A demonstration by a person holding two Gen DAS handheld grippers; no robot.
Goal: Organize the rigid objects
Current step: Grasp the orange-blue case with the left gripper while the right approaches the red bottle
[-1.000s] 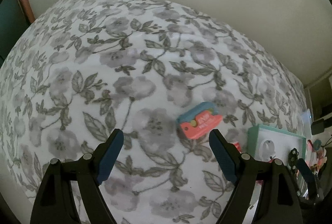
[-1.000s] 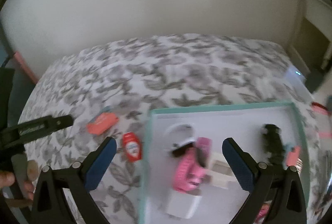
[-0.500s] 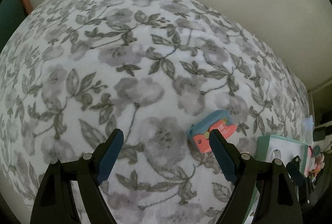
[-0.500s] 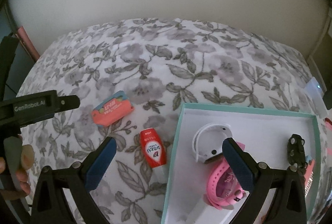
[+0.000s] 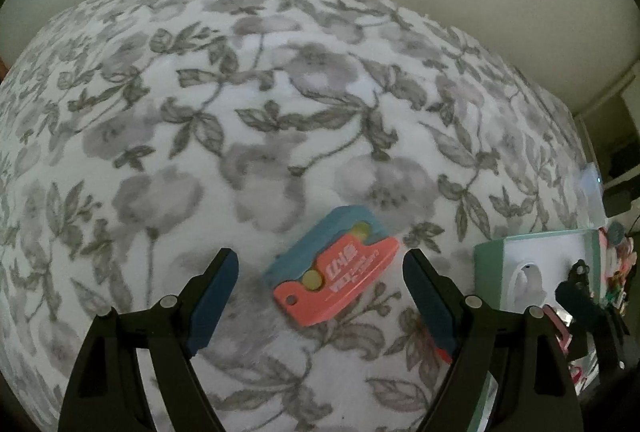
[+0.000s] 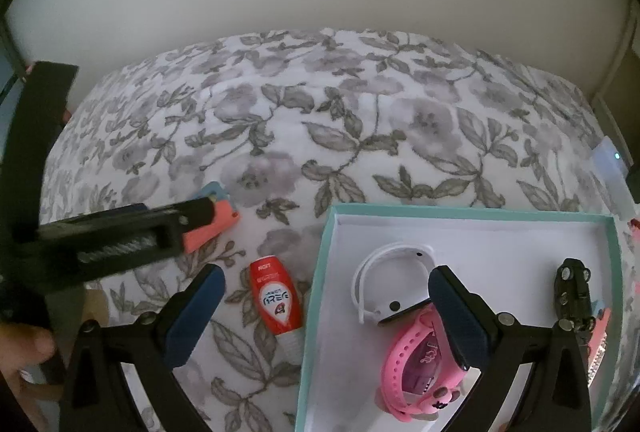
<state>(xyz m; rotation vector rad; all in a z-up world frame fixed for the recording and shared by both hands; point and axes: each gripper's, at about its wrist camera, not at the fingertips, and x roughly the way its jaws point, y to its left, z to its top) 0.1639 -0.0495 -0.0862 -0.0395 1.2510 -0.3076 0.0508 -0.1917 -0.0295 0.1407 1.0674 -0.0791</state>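
Two wide-open, empty grippers: the left gripper straddles the pink-and-blue card on the bedspread, its long axis running 8 to 2 o'clock; the right gripper hangs farther off, over the box

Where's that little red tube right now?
In the right wrist view the red tube lies on the floral bedspread, just left of the teal-rimmed box, below the coral-and-blue card that the left gripper hangs over.
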